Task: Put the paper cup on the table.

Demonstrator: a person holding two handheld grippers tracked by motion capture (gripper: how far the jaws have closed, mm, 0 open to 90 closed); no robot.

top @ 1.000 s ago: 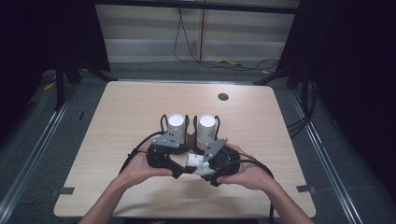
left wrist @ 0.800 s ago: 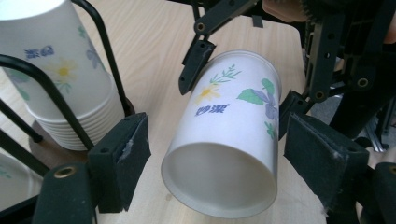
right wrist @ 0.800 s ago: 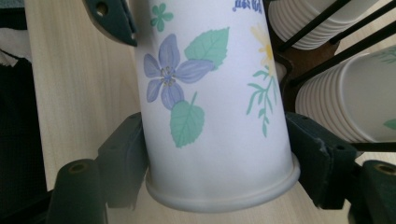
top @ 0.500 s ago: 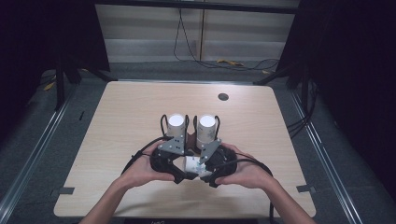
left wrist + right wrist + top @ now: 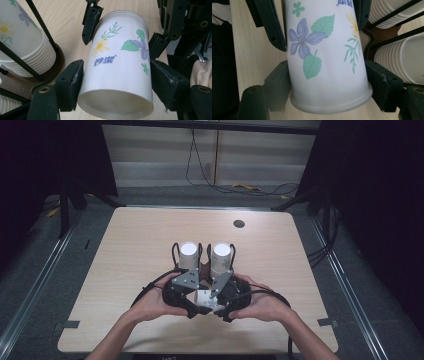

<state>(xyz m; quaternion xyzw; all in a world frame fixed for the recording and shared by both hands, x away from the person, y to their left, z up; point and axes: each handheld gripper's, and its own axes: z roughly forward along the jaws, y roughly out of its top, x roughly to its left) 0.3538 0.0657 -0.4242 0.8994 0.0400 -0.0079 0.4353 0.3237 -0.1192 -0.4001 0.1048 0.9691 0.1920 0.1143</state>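
Your table (image 5: 125, 245) is the biggest thing in the high view: a pale wooden top with a small dark disc (image 5: 239, 224) near its far right. At the middle stand two black wire racks, each with a stack of white cups upside down in it: the left stack (image 5: 188, 254) and the right stack (image 5: 220, 257), side by side.

Just in front of them your two hands meet. Your left gripper (image 5: 192, 301) and right gripper (image 5: 214, 301) point toward each other, with a single paper cup (image 5: 202, 298) between them, near the table's front edge. From up there the cup is a small white shape and its print cannot be made out.

The gripper views give you what the high view cannot. In the left gripper view the cup (image 5: 120, 67) lies across the jaws, base toward the camera, printed with a yellow flower, a purple flower and blue characters; both jaws press its sides. In the right gripper view the cup's (image 5: 327, 57) rolled rim is nearest, and both jaws there clamp it too. So each gripper is closed onto the same cup, at opposite ends.
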